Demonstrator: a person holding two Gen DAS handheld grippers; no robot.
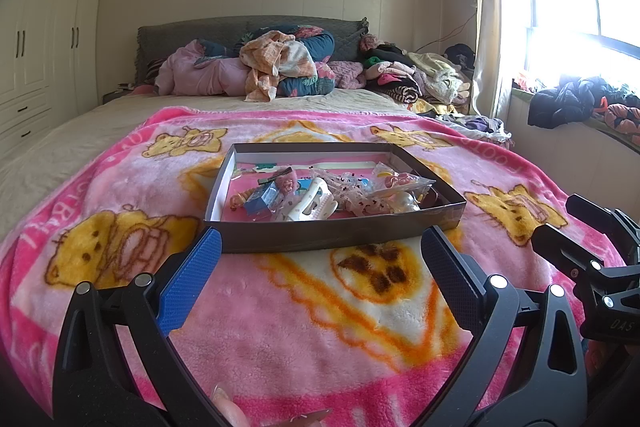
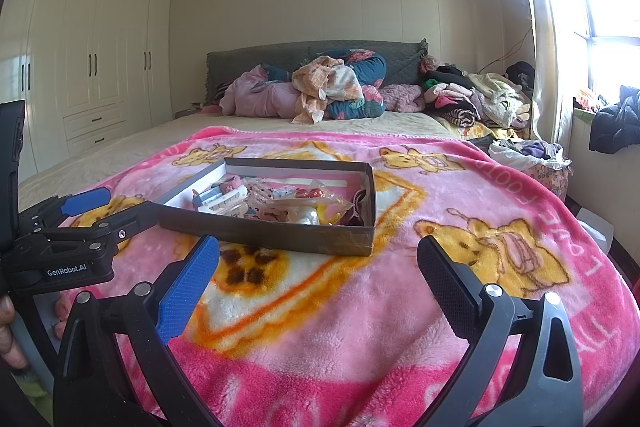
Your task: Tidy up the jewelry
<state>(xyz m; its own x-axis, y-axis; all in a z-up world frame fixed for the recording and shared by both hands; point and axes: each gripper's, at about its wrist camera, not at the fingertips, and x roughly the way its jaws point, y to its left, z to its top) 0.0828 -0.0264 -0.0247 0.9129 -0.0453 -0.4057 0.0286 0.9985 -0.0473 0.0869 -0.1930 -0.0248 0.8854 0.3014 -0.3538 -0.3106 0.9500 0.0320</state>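
Two claws: the left claw (image 1: 320, 247) and the right claw (image 2: 318, 255) both hover over the bed's pink blanket (image 1: 304, 327), jaws spread wide, holding nothing.
Box (image 1: 340, 233): shallow dark cardboard tray resting on the blanket just ahead of both claws; probably light and fairly stiff, best pinched at a side wall.
White hair clip (image 1: 314, 205): hard plastic, likely slippery; take it across the body.
Plastic packets (image 1: 394, 187): crinkly, thin, light; pinch a free edge.
Small jewelry: tangled in the box, likely fragile; pieces too small to tell apart.
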